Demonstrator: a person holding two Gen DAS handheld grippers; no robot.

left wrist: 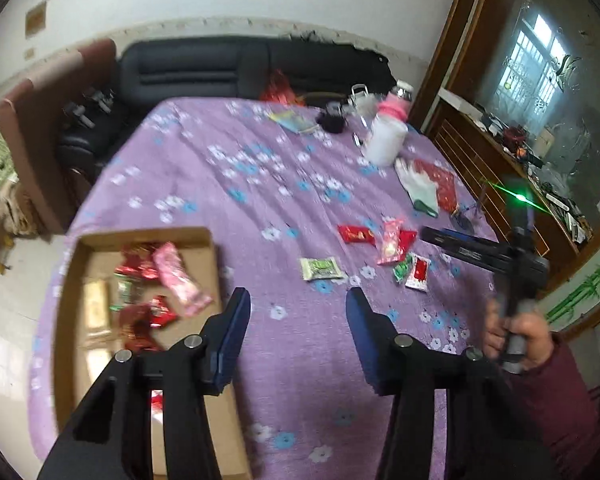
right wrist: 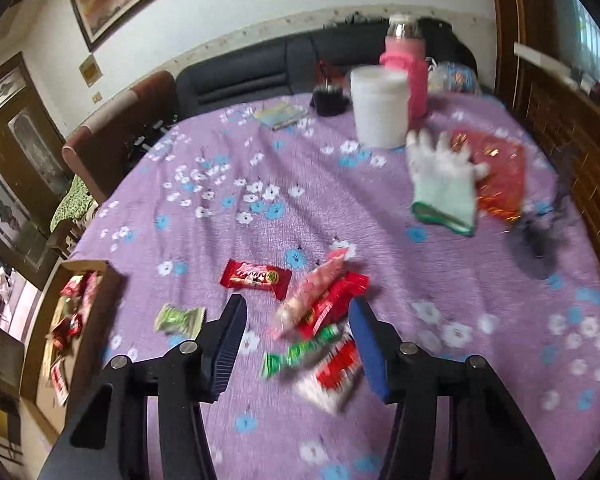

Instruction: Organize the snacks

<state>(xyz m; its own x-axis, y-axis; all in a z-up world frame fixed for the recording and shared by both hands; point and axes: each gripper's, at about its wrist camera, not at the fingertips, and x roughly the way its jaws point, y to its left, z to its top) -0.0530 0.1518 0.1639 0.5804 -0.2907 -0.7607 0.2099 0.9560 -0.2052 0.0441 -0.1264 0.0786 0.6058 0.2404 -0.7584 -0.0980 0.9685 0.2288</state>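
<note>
My left gripper (left wrist: 298, 296) is open and empty above the purple floral tablecloth (left wrist: 260, 184), just right of a cardboard box (left wrist: 140, 234). The box holds a pink packet (left wrist: 182, 280) and several red and gold snacks. Loose snacks lie to the right: a red bar (right wrist: 256, 278), a pink packet (right wrist: 312, 296) across a red packet (right wrist: 334, 304), a green candy (right wrist: 300, 350), a red-and-white sachet (right wrist: 334, 372) and a green-white packet (right wrist: 178, 318). My right gripper (right wrist: 298, 302) is open low over this pile; the green candy and sachet lie between its fingers, not pinched. In the left wrist view the right gripper (left wrist: 428, 234) reaches in over them.
At the table's far side stand a white jar (right wrist: 380, 108), a pink bottle (right wrist: 406, 64) and a dark cup (right wrist: 330, 100). A white-and-green glove (right wrist: 444, 184) lies on a red bag (right wrist: 496, 172). A black sofa (left wrist: 196, 68) stands behind and a wooden cabinet (left wrist: 480, 160) to the right.
</note>
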